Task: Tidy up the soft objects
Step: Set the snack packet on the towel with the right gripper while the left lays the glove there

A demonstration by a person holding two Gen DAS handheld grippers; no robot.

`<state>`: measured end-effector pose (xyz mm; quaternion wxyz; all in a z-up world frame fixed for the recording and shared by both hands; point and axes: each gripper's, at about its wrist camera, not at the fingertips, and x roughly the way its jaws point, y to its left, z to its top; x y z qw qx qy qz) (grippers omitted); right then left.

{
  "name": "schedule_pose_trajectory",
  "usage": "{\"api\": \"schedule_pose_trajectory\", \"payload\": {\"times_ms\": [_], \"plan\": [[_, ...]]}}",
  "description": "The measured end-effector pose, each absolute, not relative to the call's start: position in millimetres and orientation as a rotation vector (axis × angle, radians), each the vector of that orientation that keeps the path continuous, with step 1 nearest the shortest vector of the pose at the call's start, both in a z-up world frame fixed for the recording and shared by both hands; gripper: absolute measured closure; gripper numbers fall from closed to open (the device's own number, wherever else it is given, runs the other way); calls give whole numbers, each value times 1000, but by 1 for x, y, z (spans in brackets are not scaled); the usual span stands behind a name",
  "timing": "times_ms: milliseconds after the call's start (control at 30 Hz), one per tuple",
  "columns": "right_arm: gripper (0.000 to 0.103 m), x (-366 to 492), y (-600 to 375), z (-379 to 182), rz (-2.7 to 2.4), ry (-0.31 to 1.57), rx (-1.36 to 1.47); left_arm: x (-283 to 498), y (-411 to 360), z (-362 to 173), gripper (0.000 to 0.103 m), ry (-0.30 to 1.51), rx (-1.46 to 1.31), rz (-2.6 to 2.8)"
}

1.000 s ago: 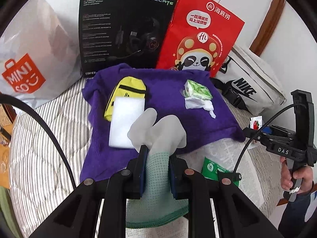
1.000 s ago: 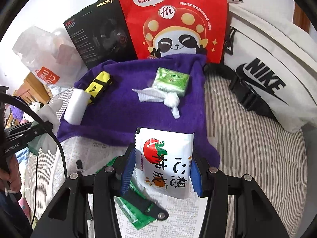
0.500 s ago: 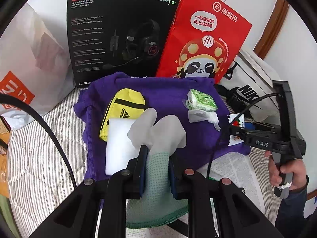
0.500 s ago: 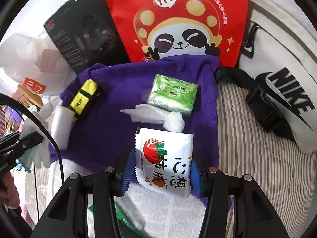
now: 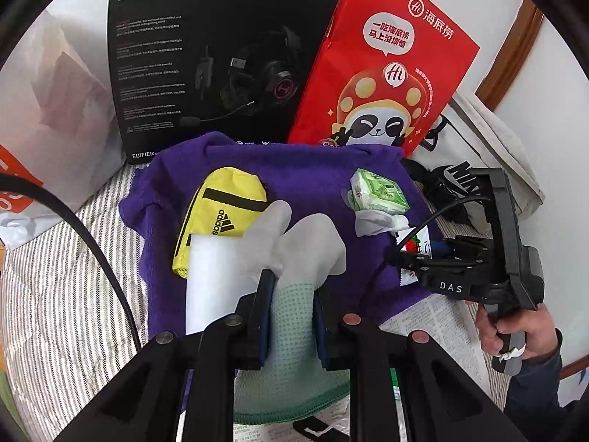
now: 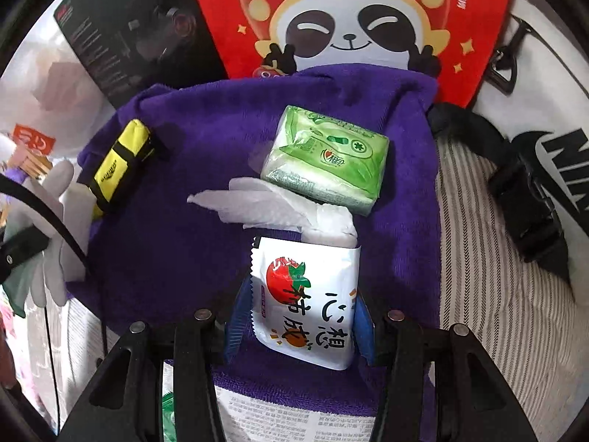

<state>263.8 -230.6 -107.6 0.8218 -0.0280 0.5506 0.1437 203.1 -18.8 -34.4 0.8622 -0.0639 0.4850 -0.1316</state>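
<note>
Right wrist view: your right gripper (image 6: 300,316) clamps a snack packet (image 6: 305,302) over the purple towel (image 6: 176,243); lower it clear of the green tissue pack (image 6: 325,158). Your left gripper (image 5: 291,305) pinches a glove (image 5: 294,254).

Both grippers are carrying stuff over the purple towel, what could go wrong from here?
The white snack packet in the right gripper hangs just short of the crumpled tissue and may knock it. The glove in the left gripper droops over the white foam pad and could snag it.
</note>
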Motion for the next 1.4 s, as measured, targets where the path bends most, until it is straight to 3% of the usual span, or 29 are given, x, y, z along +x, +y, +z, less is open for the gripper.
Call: {"api": "schedule_pose_trajectory", "payload": {"times_ms": [167,500,967,1400], "plan": [[51,260,-230,-109,308,1166,-75,203,-21,-33,84,1019,-131,-288],[34,258,-232,-111,316,1182,-80,208,-23,-35,84,1038,-114,-281],[33,236,-258,-76,300,1114,-23,225,-46,-22,84,1022,-71,-317],[33,206,-296,-55,267,1078,52,286,-77,-75,84,1115,7,-246]]}}
